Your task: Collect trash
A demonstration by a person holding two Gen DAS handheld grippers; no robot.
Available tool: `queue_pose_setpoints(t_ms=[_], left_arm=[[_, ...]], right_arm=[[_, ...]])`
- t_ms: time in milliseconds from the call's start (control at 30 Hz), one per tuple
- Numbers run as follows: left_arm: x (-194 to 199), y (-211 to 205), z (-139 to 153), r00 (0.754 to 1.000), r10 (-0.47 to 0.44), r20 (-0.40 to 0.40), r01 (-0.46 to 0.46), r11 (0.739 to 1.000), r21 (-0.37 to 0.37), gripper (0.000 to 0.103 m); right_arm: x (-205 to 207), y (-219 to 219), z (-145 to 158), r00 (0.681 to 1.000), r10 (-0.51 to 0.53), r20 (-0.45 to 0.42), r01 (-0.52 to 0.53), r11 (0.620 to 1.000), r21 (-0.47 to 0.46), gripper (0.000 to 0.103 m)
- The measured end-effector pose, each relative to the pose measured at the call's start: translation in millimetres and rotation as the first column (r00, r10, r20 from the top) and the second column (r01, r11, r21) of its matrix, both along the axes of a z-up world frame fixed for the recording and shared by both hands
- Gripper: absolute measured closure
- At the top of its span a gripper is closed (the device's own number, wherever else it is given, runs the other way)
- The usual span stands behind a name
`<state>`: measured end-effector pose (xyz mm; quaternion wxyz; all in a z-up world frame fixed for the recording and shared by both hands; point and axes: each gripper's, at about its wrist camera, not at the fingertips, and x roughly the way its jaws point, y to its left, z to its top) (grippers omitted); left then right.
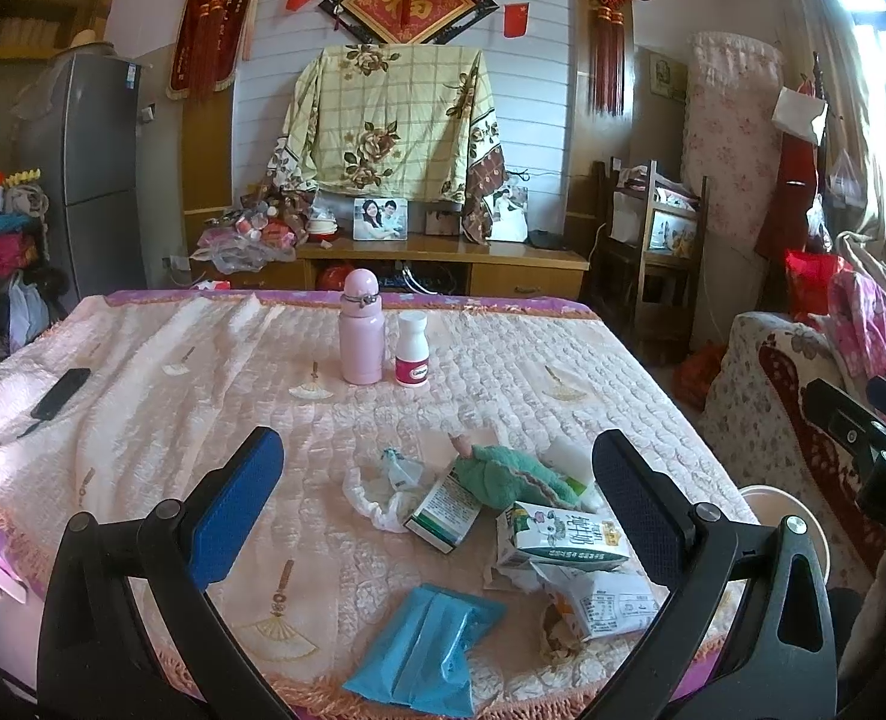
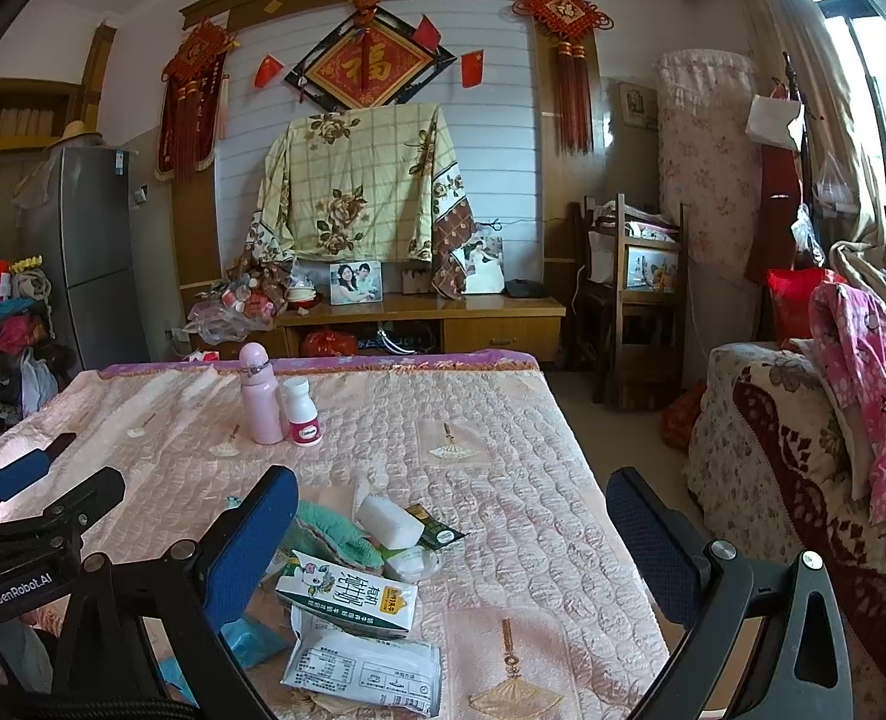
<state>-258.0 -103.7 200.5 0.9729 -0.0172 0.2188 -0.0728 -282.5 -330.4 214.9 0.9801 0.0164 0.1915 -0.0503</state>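
Trash lies in a heap at the near edge of the table (image 1: pixel 143 372): a green-and-white milk carton (image 1: pixel 569 537) (image 2: pixel 347 594), a small medicine box (image 1: pixel 443 510), a printed white packet (image 1: pixel 611 603) (image 2: pixel 365 669), a blue wrapper (image 1: pixel 425 654), a crumpled white tissue (image 1: pixel 377 495) and a green cloth (image 1: pixel 503 474) (image 2: pixel 329 531). My left gripper (image 1: pixel 437 504) hangs open above the heap, fingers either side of it, holding nothing. My right gripper (image 2: pixel 452 546) is open too, just right of the heap, with its left finger (image 2: pixel 251 546) over the cloth.
A pink flask (image 1: pixel 360 330) (image 2: pixel 260 396) and a white pill bottle (image 1: pixel 412 351) (image 2: pixel 303 411) stand mid-table. A black comb (image 1: pixel 59 396) lies at the left. A white cup rim (image 1: pixel 791 516) sits off the table's right edge. A cloth-covered sofa (image 2: pixel 803 450) stands right.
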Motion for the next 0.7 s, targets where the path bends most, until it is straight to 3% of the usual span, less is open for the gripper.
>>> queue_pose_setpoints(t_ms=[700], left_arm=[[3.9,-0.2,3.5,1.000,0.007,-0.009,-0.007,1.000,-0.003,0.001]], right_arm=[[2.7,2.1,-6.3,1.000,0.015,-0.026,-0.015,1.000,0.001,0.001]])
